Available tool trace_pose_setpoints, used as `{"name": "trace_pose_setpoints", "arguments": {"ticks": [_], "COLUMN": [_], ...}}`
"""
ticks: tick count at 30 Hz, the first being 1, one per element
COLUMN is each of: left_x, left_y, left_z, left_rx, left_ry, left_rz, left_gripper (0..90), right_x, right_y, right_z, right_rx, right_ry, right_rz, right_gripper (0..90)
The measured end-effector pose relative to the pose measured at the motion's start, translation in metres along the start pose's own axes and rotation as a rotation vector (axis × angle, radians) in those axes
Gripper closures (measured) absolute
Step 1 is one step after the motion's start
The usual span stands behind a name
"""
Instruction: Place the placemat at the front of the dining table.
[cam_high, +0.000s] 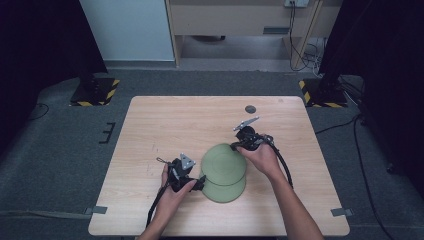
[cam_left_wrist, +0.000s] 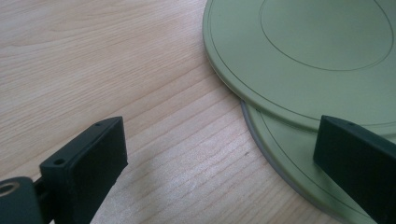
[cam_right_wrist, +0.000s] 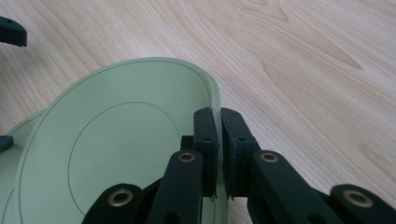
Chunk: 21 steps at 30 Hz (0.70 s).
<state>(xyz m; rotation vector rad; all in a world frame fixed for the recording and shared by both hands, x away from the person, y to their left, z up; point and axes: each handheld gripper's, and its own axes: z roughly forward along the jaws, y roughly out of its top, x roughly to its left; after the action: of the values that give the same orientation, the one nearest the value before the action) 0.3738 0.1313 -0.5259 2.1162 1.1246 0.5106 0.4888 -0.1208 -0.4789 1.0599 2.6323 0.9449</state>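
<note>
The upper green plate's (cam_right_wrist: 116, 154) rim is pinched by the right gripper (cam_right_wrist: 219, 140); the left gripper (cam_left_wrist: 224, 154) is held wide open beside the lower plate (cam_left_wrist: 299, 163).

Soft overhead light is falling evenly on the wooden table (cam_high: 165, 125) — shadows are lying faint, no glare. The room's side edges are sinking into darkness. Close-up jaws are blurring slightly in both gripper views.

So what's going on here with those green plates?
A person at a wooden table works a hand-held gripper in each hand. The right hand-held gripper is shut on the rim of the upper green plate, which lies partly over a lower green plate. The left hand-held gripper is open, its jaws at either side of the lower plate's edge.
</note>
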Motion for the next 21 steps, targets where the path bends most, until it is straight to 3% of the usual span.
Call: {"name": "trace_pose_setpoints", "arguments": {"ticks": [9, 21], "left_x": [0.004, 0.022], "left_y": [0.001, 0.003], "left_z": [-0.004, -0.016], "left_rx": [-0.013, -0.047], "left_ry": [0.007, 0.029], "left_rz": [-0.004, -0.037], "left_gripper": [2.1, 2.3], "right_x": [0.0, 0.002], "right_y": [0.012, 0.02], "right_z": [-0.003, -0.01], "right_rx": [0.009, 0.015], "right_ry": [-0.018, -0.047], "right_rz": [-0.017, -0.042], "right_gripper": [85.8, 85.9]}}
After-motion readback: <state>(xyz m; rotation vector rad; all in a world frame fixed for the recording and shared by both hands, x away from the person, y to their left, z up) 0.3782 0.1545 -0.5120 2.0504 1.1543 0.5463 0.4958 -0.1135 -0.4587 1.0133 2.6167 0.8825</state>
